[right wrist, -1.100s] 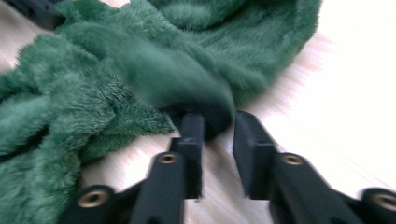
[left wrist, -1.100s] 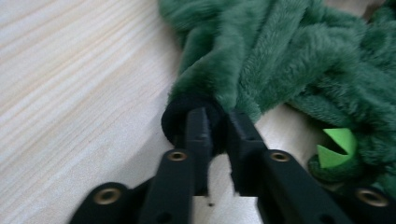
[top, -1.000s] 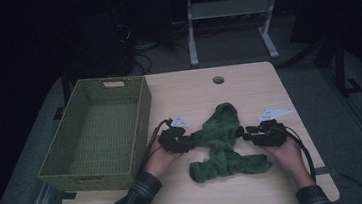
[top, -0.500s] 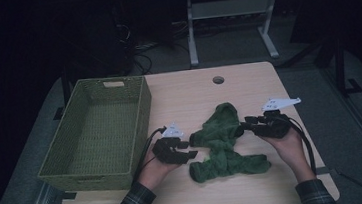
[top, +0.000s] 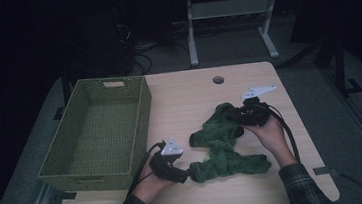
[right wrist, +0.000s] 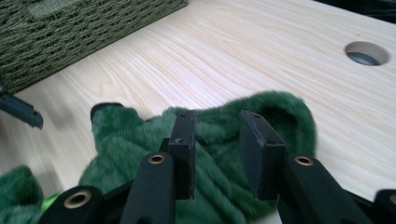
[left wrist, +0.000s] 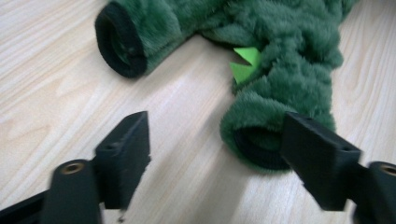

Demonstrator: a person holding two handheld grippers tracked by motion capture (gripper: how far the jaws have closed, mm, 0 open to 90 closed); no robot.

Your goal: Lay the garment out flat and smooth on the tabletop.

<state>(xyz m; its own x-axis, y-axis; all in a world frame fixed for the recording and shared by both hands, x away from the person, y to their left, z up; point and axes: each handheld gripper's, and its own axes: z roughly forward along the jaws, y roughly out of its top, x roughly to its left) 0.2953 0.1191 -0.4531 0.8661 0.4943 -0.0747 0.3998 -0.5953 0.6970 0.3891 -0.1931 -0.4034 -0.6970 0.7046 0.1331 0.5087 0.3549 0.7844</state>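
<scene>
- The green fleece garment (top: 223, 140) lies crumpled on the bench (top: 188, 93), right of the basket (top: 96, 132) and apart from it.
- Our left gripper (top: 185, 174) sits at the garment's near-left cuff (left wrist: 261, 144). Its jaws have just been opening and now stand wide; the cuff lies by one jaw, unpinched.
- Our right gripper (top: 234, 117) rests over the garment's far right part. Its jaws stand narrow, with fleece bunched below them; we cannot tell whether they pinch it.
- Status, as we judge it: the garment is neither folded nor in the basket, which holds nothing.
- Remaining: secure a grip, tidy the garment, move it to the basket.
</scene>
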